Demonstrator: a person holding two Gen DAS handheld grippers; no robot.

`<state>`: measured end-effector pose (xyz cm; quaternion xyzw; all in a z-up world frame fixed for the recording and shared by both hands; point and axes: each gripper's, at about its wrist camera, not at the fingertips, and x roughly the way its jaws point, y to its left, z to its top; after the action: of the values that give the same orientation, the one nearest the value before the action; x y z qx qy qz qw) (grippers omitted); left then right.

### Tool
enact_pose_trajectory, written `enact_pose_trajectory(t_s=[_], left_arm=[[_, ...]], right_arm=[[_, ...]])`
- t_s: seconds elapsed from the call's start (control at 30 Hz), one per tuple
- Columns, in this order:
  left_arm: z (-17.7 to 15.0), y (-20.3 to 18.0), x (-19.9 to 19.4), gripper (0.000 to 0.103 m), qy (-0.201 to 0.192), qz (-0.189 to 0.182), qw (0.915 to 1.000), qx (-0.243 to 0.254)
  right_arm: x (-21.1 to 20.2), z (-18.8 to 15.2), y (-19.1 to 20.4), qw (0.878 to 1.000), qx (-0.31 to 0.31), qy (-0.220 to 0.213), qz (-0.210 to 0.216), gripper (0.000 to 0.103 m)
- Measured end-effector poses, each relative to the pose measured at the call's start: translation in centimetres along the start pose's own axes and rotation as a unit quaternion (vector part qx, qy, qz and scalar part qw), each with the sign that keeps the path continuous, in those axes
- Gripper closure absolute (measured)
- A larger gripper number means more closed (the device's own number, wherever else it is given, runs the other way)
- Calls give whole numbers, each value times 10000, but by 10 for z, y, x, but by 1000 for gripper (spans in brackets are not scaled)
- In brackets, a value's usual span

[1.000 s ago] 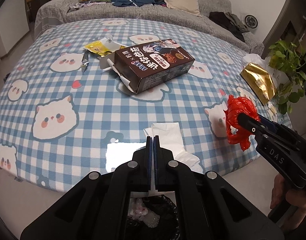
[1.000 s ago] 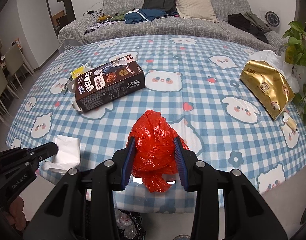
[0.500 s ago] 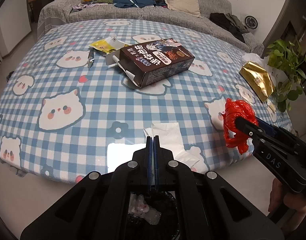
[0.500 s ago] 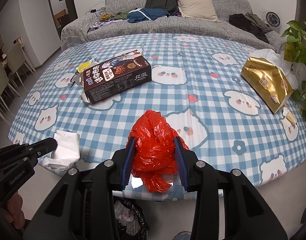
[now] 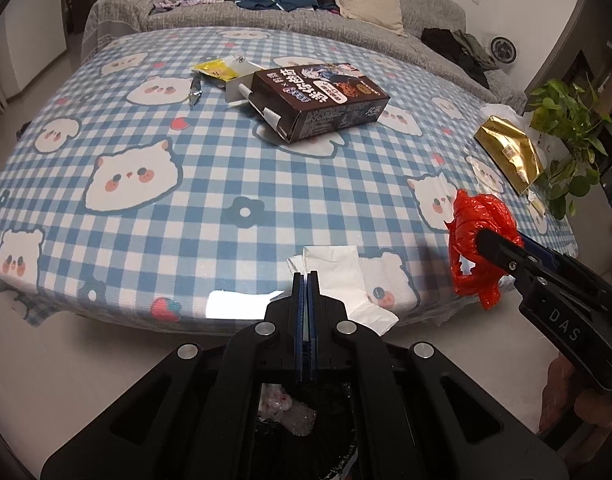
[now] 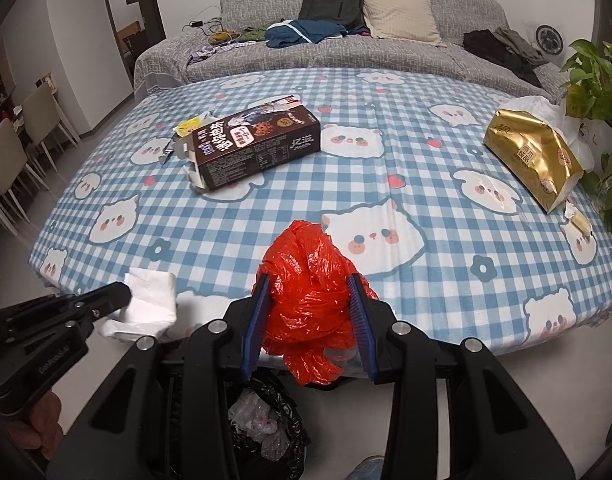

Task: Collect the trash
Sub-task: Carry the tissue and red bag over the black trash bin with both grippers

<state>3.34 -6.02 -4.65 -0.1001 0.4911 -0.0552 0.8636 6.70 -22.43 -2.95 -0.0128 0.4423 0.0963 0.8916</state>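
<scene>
Over the table's near edge, the right gripper (image 6: 310, 310) has its jaws clamped on a crumpled red plastic bag (image 6: 309, 300), while the left gripper (image 5: 304, 280) has its jaws pressed together on a white tissue (image 5: 337, 272). Below them stands the black-lined trash bin (image 6: 262, 424). The slick bag could slip out early and land on the floor, and the thin tissue, pinched only at a corner, may tear or snag on the tablecloth (image 5: 226, 168).

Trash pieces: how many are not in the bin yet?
At least 4: red plastic bag clamped in the right hand-held gripper, white tissue at the near table edge, brown carton mid-table, yellow wrapper behind it. Smaller scraps may be hidden.
</scene>
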Motion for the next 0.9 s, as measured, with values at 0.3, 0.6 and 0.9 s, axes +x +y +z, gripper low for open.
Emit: enact_pose_trajectory(t_s=[0.3, 0.6, 0.9], left_arm=[[-21, 5, -20, 102, -115, 90, 9998, 120], [-52, 23, -34, 102, -120, 153, 9998, 57], [-85, 36, -39, 102, -142, 274, 9995, 63]], right_arm=[[-18, -20, 19, 9998, -123, -98, 96, 66], [-26, -49, 38, 9995, -244, -139, 119, 66], [-29, -75, 53, 9993, -337, -149, 109, 66]])
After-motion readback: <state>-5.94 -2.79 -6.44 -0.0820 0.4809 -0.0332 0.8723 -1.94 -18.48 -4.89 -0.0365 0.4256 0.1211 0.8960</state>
